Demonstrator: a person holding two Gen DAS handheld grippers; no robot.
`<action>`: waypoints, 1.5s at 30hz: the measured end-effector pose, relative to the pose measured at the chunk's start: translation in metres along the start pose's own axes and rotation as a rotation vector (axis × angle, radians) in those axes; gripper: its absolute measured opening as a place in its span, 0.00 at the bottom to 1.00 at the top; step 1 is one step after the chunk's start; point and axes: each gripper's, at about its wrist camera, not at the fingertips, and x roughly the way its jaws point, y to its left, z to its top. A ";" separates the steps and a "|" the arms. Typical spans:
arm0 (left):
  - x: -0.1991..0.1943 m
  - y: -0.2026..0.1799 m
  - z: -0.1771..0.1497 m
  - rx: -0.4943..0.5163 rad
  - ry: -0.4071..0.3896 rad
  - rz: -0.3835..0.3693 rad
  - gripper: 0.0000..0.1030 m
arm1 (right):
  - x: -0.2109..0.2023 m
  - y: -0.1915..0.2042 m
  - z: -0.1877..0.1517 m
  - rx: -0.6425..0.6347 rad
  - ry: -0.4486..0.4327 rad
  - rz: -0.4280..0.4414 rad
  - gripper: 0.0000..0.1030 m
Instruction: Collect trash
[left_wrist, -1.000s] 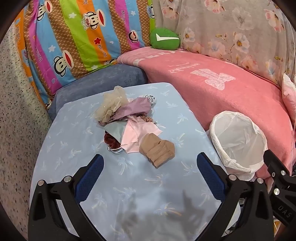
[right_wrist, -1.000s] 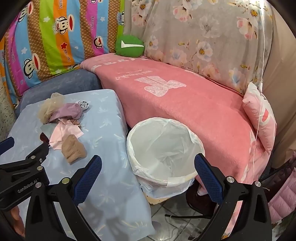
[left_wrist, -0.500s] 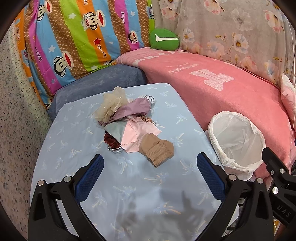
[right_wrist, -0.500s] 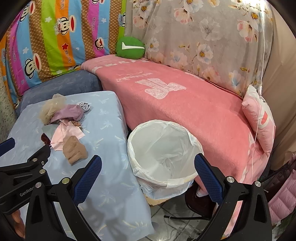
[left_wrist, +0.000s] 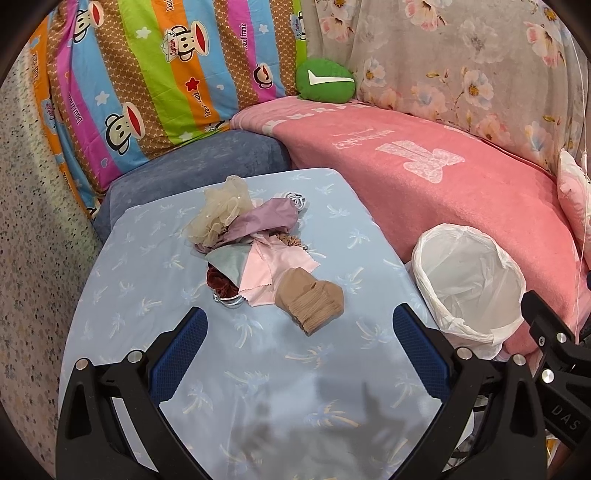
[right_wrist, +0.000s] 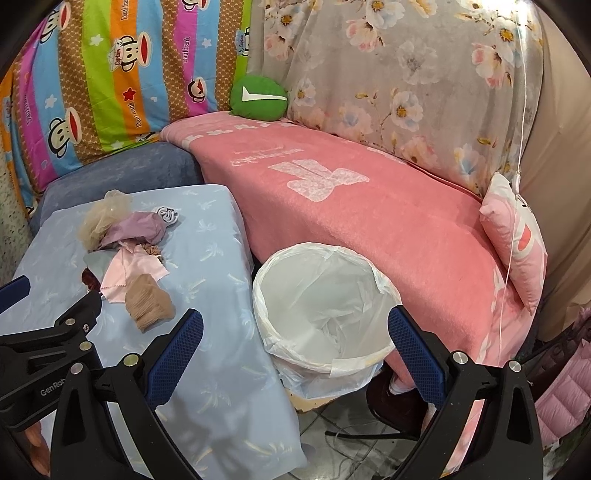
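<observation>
A heap of trash lies on the light blue table (left_wrist: 155, 295): a beige mesh puff (left_wrist: 218, 216), a mauve cloth (left_wrist: 266, 219), a pink cloth (left_wrist: 273, 267), a dark red scrunchie (left_wrist: 218, 282) and a tan stocking (left_wrist: 310, 299) (right_wrist: 147, 301). A white-lined bin (left_wrist: 469, 284) (right_wrist: 325, 299) stands at the table's right edge. My left gripper (left_wrist: 299, 347) hangs open above the table's near part, short of the stocking. My right gripper (right_wrist: 295, 350) is open, empty, hovering over the bin's near rim.
A pink blanket (right_wrist: 351, 192) covers the sofa behind the bin, with a green cushion (left_wrist: 325, 83) and a striped monkey-print cover (left_wrist: 147, 74) at the back. A pink pillow (right_wrist: 517, 240) lies at the right. Tiled floor with cables (right_wrist: 343, 435) shows below the bin.
Both grippers have drifted slightly; the views shift only a little. The heap and the bin have not moved, and both grippers stay open.
</observation>
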 end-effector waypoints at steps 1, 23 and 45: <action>0.000 0.000 0.000 -0.001 0.000 0.001 0.93 | 0.000 0.000 0.000 0.000 -0.001 0.000 0.94; 0.001 0.001 -0.001 -0.010 0.003 -0.005 0.93 | 0.001 0.002 0.000 -0.011 0.006 -0.006 0.94; 0.004 0.000 0.001 -0.006 0.005 -0.007 0.93 | 0.002 0.002 0.001 -0.010 0.006 -0.005 0.94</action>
